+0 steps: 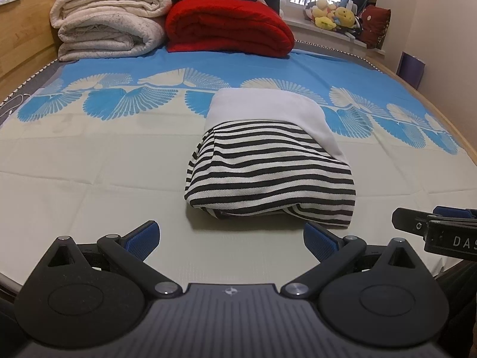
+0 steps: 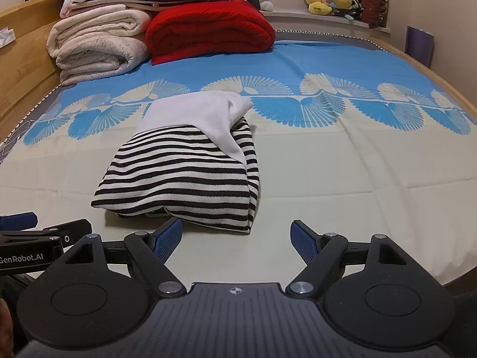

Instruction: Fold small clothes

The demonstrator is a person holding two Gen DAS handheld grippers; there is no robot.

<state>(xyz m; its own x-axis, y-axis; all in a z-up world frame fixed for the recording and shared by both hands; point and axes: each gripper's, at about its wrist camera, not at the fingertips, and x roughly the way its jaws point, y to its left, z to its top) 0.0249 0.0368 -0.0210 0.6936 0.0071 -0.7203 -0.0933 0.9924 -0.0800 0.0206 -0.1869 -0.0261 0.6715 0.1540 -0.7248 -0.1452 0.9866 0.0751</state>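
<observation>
On the left, we see the left gripper (image 1: 231,237) with its blue pads spread wide and nothing between them, low over the pale sheet (image 1: 89,185). The folded striped garment (image 1: 268,179), a white part folded over its far end, lies just beyond this gripper's fingertips, its near edge close to the right pad but apart from it. Further right, the right gripper (image 2: 235,237) is likewise spread and empty; the garment lies beyond its left pad, slightly leftward.
</observation>
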